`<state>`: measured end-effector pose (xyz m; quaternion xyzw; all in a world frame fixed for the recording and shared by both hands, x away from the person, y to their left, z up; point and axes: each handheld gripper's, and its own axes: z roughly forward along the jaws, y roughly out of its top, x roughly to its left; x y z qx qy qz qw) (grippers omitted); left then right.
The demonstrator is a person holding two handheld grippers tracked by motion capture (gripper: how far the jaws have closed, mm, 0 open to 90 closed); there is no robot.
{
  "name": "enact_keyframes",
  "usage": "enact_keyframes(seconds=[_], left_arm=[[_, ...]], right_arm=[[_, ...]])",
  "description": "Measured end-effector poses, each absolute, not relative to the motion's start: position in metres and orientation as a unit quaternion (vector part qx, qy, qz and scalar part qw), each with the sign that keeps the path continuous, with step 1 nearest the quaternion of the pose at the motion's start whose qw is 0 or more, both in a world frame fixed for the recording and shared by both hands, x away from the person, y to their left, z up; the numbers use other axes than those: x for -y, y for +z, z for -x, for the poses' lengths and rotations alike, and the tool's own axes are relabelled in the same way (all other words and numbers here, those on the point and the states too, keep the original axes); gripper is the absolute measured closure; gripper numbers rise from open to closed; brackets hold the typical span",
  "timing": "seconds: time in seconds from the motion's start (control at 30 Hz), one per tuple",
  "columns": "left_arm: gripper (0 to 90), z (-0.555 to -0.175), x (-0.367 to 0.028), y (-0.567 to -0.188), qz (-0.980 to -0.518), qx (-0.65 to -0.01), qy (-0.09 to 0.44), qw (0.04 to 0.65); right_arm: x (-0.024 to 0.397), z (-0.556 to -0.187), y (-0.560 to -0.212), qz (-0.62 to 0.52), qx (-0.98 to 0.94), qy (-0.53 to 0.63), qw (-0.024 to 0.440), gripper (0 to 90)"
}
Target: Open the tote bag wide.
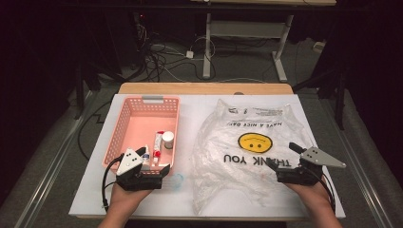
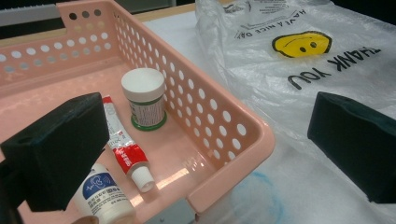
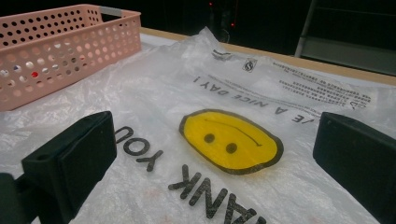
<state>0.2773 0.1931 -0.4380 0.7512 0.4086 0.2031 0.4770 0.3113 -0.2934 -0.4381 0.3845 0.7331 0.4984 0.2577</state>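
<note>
Hovering at the lower left of the high view, the left hand-held gripper (image 1: 153, 167) stands with jaws wide apart and nothing between them, over the near corner of the pink basket (image 1: 124, 111). Inside the basket lie a white jar (image 2: 144, 98), a red-and-white tube (image 2: 125, 149) and a small white bottle (image 2: 103, 193). At lower right, the right hand-held gripper (image 1: 280, 164) is equally wide and empty over the clear smiley-face plastic bag (image 1: 252, 142), spread on the table (image 1: 190, 107).

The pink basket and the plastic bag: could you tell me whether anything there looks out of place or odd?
Nothing is spilled or damaged. The plastic bag lies crumpled with its print upside down from the person's side. In the pink basket, the red-and-white tube lies flat beside the upright white jar.
</note>
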Motion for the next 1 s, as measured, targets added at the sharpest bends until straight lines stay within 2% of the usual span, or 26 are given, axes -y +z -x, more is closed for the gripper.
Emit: enact_keyframes(seconds=[0.57,0.67,1.0], left_arm=[[0.0,-0.279,-0.19,-0.436,-0.758,-0.404,0.203,0.469],[0.0,-0.28,-0.19,-0.435,-0.757,-0.406,0.204,0.469],[0.0,-0.281,-0.196,-0.435,-0.753,-0.424,0.199,0.463]], right_arm=[[0.303,-0.308,-0.43,-0.389,-0.733,0.489,0.27,0.0],[0.313,-0.306,-0.426,-0.398,-0.72,0.489,0.29,0.3],[0.357,-0.312,-0.431,-0.459,-0.706,0.45,0.297,7.6]])
